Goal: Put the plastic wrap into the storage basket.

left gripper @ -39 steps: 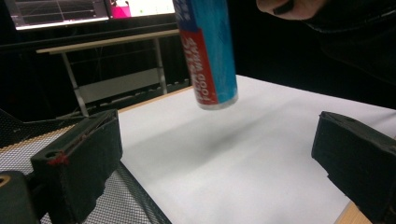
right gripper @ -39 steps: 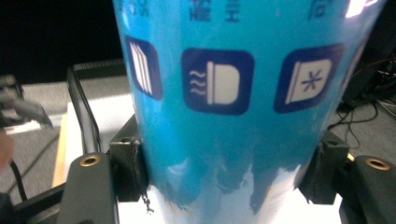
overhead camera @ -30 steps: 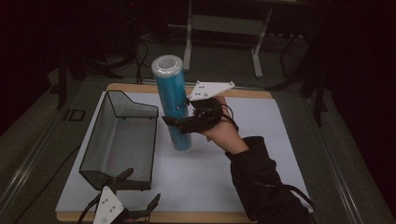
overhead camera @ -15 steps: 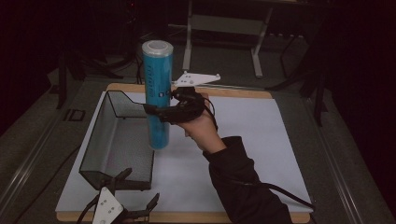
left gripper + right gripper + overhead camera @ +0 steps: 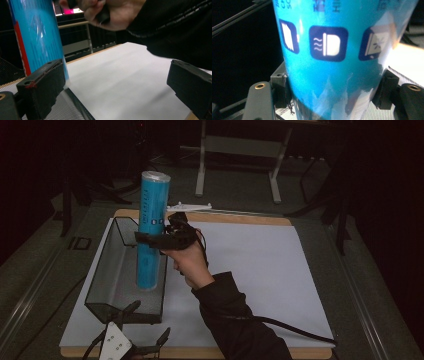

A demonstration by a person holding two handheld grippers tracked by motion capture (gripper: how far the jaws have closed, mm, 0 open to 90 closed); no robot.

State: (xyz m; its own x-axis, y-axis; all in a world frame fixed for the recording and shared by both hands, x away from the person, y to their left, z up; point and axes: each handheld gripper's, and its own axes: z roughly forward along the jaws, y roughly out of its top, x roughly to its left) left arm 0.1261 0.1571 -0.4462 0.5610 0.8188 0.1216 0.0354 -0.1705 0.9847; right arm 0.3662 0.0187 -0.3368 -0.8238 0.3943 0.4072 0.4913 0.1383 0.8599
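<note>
Blue cylindrical canister [image 5: 152,230] stands upright, its lower part inside the black wire-mesh basket [image 5: 107,290], top with silver cap well above the basket rim. Right gripper [image 5: 150,239] clamps it around mid-height, 1 jaw on each side of the tube, grey plate [image 5: 189,206] behind the hand [image 5: 187,262]. In the right gripper view the canister [image 5: 337,57] sits squeezed between the 2 black jaws; label shows 3 dark-blue square icons with white pictograms, and white characters at the top edge too cropped to read. Mesh shows below the jaws. Left gripper [image 5: 137,332] sits low at the near edge of the white sheet [image 5: 260,280], just in front of the basket's near end, jaws spread wide with nothing between them. In the left gripper view the canister [image 5: 37,35] rises beyond the left jaw, with a red stripe down its side; text blurred, unreadable. Dark sleeve [image 5: 180,27] above the right jaw.
</note>
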